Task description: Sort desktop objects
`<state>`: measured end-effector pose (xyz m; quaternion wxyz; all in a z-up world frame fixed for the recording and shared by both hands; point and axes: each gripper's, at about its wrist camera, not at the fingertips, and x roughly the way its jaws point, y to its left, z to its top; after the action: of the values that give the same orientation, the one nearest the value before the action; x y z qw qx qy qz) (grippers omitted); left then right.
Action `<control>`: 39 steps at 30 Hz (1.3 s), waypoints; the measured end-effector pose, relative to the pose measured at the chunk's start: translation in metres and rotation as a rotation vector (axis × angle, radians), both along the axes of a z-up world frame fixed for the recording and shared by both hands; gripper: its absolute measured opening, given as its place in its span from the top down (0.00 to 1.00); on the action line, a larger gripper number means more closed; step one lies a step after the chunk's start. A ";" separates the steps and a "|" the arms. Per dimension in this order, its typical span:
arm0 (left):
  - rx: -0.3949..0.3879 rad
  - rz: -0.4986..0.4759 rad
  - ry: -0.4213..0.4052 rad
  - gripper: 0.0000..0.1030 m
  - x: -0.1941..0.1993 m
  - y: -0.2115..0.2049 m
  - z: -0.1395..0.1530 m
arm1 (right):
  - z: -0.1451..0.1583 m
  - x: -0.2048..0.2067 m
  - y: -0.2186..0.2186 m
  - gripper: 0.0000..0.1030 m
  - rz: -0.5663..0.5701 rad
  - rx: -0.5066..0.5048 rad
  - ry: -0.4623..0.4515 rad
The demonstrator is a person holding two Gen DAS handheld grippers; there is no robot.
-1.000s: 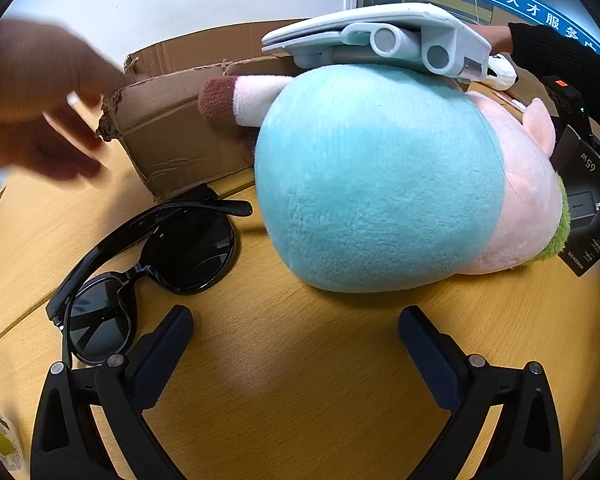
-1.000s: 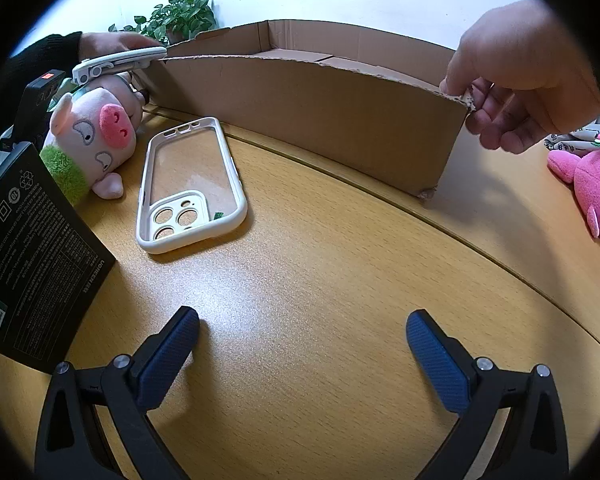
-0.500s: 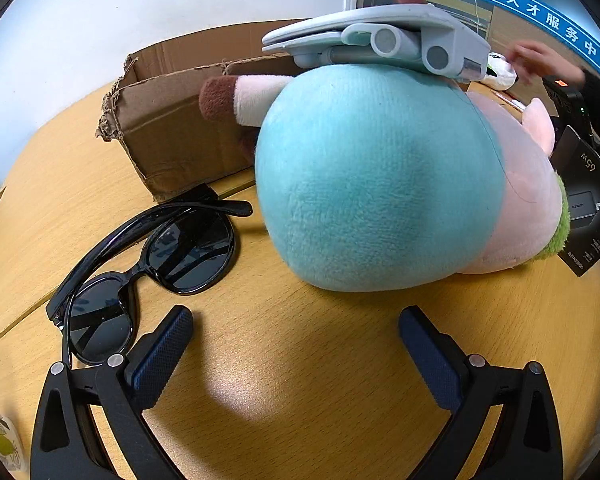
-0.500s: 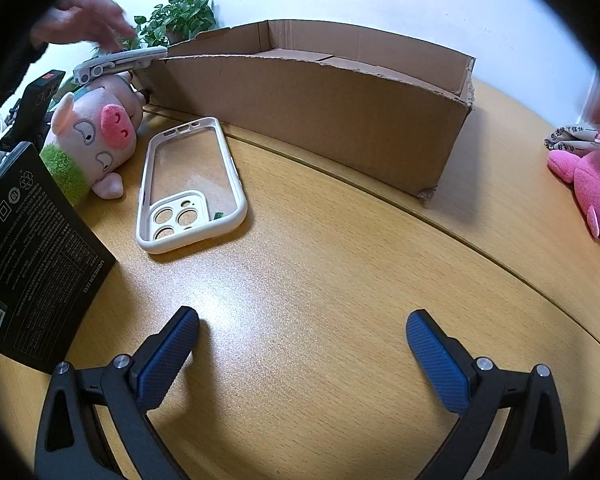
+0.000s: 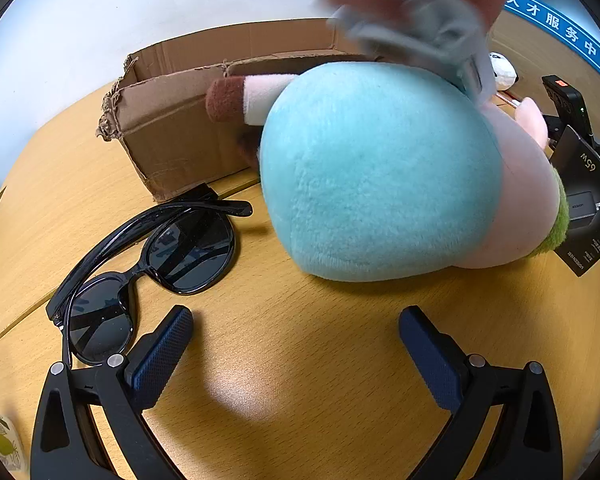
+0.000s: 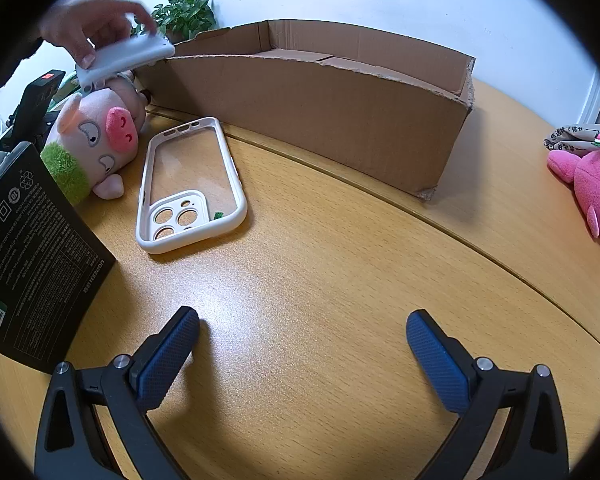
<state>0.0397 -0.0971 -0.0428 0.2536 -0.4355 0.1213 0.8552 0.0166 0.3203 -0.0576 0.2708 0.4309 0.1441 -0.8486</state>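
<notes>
Both grippers hang spread and empty over the bench: left gripper (image 5: pixel 296 340) faces the plush pig (image 5: pixel 380 172), sunglasses (image 5: pixel 148 268) beside it; right gripper (image 6: pixel 302 344) near the phone case (image 6: pixel 188 188). Wait for the bare hand (image 6: pixel 88 24) lifting the white stand (image 6: pixel 128 56) to clear, then carry items into the cardboard box (image 6: pixel 320 108).

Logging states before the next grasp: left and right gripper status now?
Left gripper: jaws open, holding nothing, over the table beside the sunglasses.
Right gripper: jaws open, holding nothing, over bare table.
</notes>
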 end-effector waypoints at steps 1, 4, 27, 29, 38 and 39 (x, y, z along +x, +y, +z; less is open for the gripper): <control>0.000 0.000 0.000 0.00 0.000 0.000 0.000 | 0.000 0.000 0.000 0.00 0.000 0.000 0.000; 0.000 0.000 0.000 0.00 0.000 0.000 0.000 | 0.000 0.000 0.000 0.00 0.000 0.000 0.000; -0.001 0.003 -0.001 0.00 0.004 -0.001 0.002 | -0.003 0.006 -0.004 0.00 -0.085 0.030 -0.045; -0.001 0.003 -0.001 0.00 0.004 -0.002 0.003 | -0.004 0.009 0.002 0.01 -0.119 0.041 -0.057; -0.002 0.050 0.000 0.00 0.005 -0.006 0.005 | 0.010 0.068 0.061 0.01 -0.363 0.086 -0.008; -0.005 0.067 -0.003 0.00 0.006 0.000 0.001 | 0.016 0.080 0.064 0.01 -0.380 0.089 0.007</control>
<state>0.0453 -0.0976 -0.0420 0.2239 -0.4410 0.1084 0.8624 0.0964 0.3847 -0.0411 0.0858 0.4588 0.0985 -0.8789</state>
